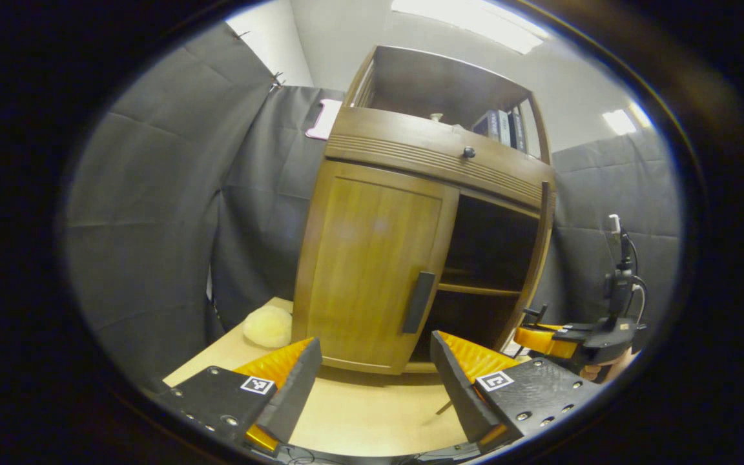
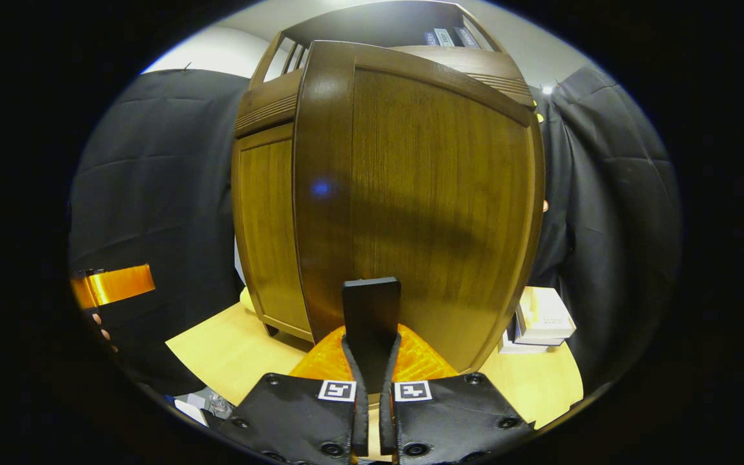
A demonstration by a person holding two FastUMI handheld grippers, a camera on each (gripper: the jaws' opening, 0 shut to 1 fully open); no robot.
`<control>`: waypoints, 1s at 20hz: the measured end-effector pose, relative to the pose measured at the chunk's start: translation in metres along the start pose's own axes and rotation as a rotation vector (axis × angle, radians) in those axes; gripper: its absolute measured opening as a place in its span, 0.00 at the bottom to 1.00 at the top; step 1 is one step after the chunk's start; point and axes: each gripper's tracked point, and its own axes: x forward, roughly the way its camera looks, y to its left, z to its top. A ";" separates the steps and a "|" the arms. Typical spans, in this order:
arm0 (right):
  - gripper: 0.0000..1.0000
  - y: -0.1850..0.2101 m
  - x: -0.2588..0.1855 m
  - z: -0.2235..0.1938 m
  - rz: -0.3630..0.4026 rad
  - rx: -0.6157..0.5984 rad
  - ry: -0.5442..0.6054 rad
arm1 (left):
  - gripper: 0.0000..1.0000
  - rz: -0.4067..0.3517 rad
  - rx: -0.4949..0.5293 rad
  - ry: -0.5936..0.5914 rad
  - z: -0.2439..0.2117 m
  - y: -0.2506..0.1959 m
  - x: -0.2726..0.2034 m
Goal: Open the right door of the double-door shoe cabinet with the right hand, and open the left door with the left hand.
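The brown wooden shoe cabinet [image 1: 411,161] stands on a pale table. Its left door [image 1: 372,265] is closed, and its dark vertical handle [image 1: 418,301] lies just ahead of my left gripper [image 1: 372,361], which is open and holds nothing. The right door [image 1: 535,271] is swung out, baring dark shelves inside. In the right gripper view that door [image 2: 423,194] stands close in front, and my right gripper [image 2: 372,342] is shut on its dark handle [image 2: 372,310]. The left door [image 2: 268,226] shows behind it. A hand holds the right gripper [image 1: 559,339] at the open door.
A yellow fluffy ball [image 1: 268,326] lies on the table [image 1: 359,413] left of the cabinet. A white box [image 2: 543,316] sits at the cabinet's right. Books [image 1: 501,126] stand on the upper shelf above a drawer with a knob [image 1: 469,152]. Black cloth walls surround everything.
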 end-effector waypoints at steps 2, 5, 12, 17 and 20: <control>0.08 -0.008 -0.010 -0.003 -0.008 0.013 0.013 | 1.00 -0.020 0.007 0.004 -0.003 -0.002 0.009; 0.08 -0.022 -0.026 -0.009 -0.039 0.025 0.047 | 1.00 -0.047 0.017 0.017 -0.008 -0.003 0.018; 0.04 -0.056 -0.059 -0.017 -0.117 0.051 0.045 | 1.00 -0.112 0.013 0.035 -0.011 -0.005 0.034; 0.04 -0.078 -0.074 -0.020 -0.162 0.041 0.049 | 1.00 -0.160 0.023 0.047 -0.017 -0.015 0.051; 0.03 -0.088 -0.081 -0.022 -0.186 0.029 0.043 | 1.00 -0.179 0.033 0.046 -0.014 -0.018 0.057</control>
